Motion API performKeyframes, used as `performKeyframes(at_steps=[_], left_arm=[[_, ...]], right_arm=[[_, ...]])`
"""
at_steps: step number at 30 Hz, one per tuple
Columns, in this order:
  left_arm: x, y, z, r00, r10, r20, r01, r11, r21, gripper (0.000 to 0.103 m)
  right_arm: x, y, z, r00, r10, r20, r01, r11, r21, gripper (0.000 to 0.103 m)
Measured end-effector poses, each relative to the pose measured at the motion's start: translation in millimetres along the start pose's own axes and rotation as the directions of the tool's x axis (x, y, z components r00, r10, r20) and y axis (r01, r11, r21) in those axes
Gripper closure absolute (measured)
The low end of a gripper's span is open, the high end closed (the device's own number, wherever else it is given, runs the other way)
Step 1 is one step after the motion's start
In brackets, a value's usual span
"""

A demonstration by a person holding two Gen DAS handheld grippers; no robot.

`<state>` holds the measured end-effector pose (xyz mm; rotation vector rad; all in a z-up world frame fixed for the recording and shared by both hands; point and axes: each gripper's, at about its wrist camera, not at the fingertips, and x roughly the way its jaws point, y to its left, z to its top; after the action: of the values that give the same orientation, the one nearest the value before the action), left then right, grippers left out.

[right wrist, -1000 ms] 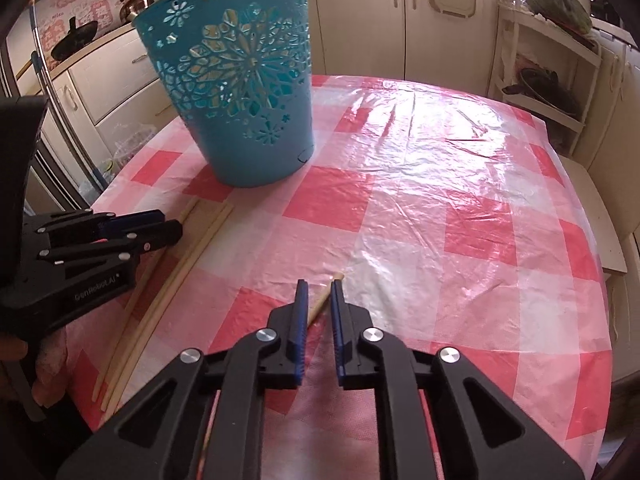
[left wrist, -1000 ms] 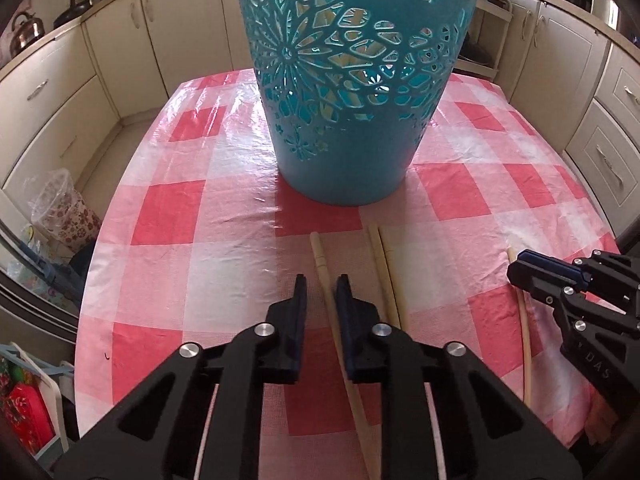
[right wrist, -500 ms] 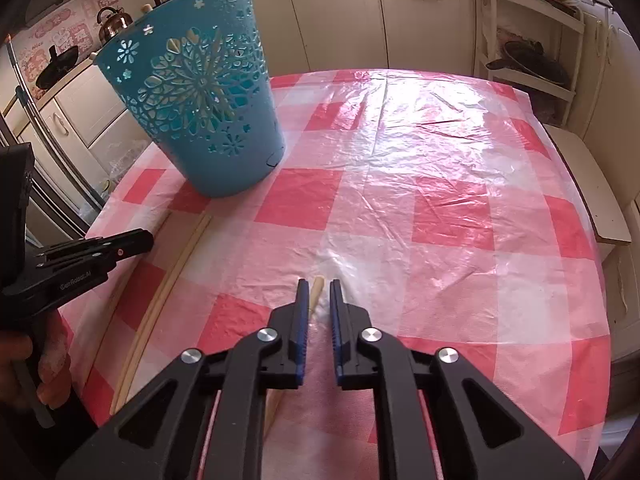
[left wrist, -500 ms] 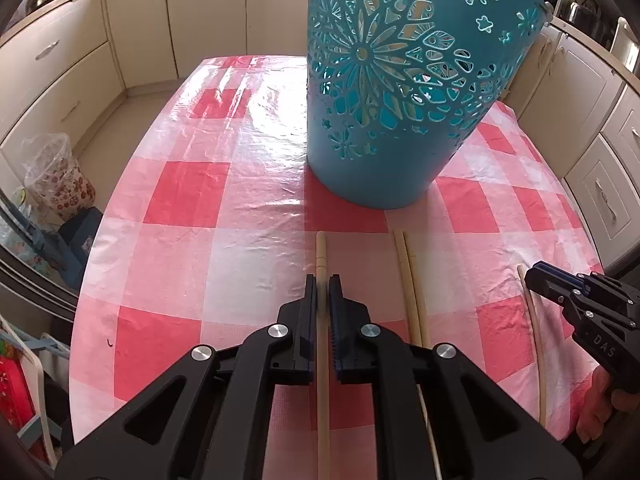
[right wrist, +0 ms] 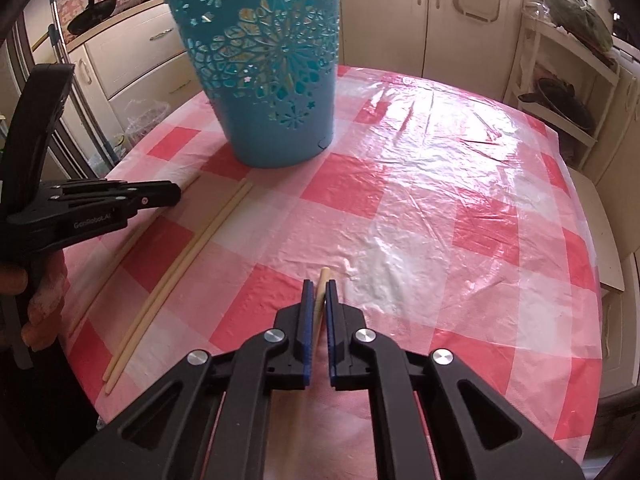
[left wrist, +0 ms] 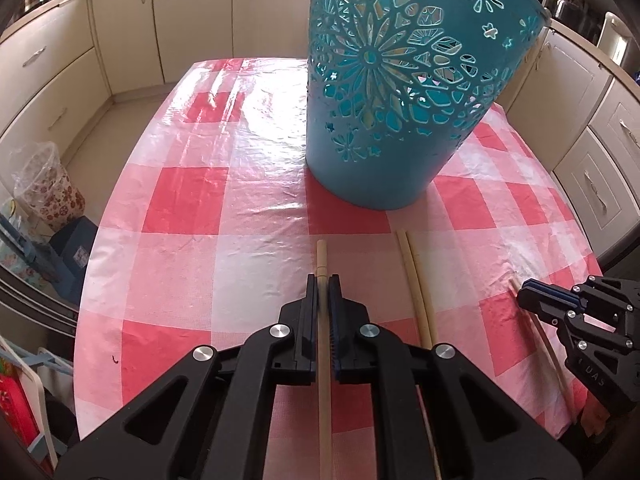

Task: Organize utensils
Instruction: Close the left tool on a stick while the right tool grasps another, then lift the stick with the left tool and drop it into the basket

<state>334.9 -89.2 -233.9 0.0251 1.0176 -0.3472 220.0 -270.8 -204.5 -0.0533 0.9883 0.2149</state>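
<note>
1. Left wrist view: the table (left wrist: 192,200) under a red-checked cloth has its left edge close by, dropping toward a bagged bin (left wrist: 44,184) on the floor; cabinets (left wrist: 120,36) ring the far side. Open cloth lies left of and beyond the gripper.
2. The blue basket (left wrist: 400,120) stands upright on the cloth just ahead; what it holds cannot be told through its cut-outs.
3. The left gripper (left wrist: 322,292) sits low over the cloth, jaws closed onto a chopstick (left wrist: 322,256) whose end pokes out toward the basket. A pair (left wrist: 416,280) of chopsticks lies just to the right, apart from it. The right gripper (left wrist: 528,300) is at the right edge, on another stick (left wrist: 552,360).
4. Right wrist view: the cloth is open ahead and to the right, up to the table's far rim (right wrist: 576,184); a shelf rack (right wrist: 568,92) stands beyond.
5. The basket (right wrist: 276,80) stands far left, upright, its inside hidden.
6. The right gripper (right wrist: 319,292) clamps a chopstick (right wrist: 323,280), tip just past the fingers. The left gripper (right wrist: 168,194) reaches in from the left, jaws together on its stick (right wrist: 132,240), with the pair (right wrist: 180,264) lying between the two grippers.
</note>
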Motion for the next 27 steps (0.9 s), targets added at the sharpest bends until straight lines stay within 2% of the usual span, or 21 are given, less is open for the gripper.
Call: performKeyframes(at_steps=[4,8,17,20,22,27], left_arm=[[2.1,2.2,3.7,1.0,-0.007,-0.009,0.007,1.0,-0.001,0.097],[3.9,1.8,5.4,1.0,-0.009,-0.013,0.009,1.0,0.004,0.095],[6.6,-6.4,10.5,0.999,0.018,-0.036,-0.016,0.998,0.067,0.095],[9.5,-13.1,13.8,0.998,0.051,-0.04,-0.047,0.993,0.111,0.095],[9.4,-17.6,13.3,0.997,0.067,-0.036,-0.061,0.989,0.137,0.098],[-4.9,-14.3,5.8,0.999,0.03,-0.013,-0.029,0.995,0.095,0.098]], right_arm=[[4.3,2.0,-0.6,0.999,-0.013,-0.04,0.013,1.0,-0.007,0.096],[3.1,3.2,-0.9,0.999,-0.018,-0.034,0.017,1.0,-0.01,0.096],[2.5,3.1,-2.2,1.0,-0.008,-0.027,0.007,1.0,-0.022,0.097],[2.7,5.9,-2.5,1.0,-0.017,-0.027,0.015,0.999,-0.052,0.097],[2.9,2.6,-3.2,1.0,0.002,-0.019,-0.002,0.999,-0.032,0.097],[3.7,-6.1,-4.3,1.0,0.019,0.012,-0.019,0.999,0.032,0.098]])
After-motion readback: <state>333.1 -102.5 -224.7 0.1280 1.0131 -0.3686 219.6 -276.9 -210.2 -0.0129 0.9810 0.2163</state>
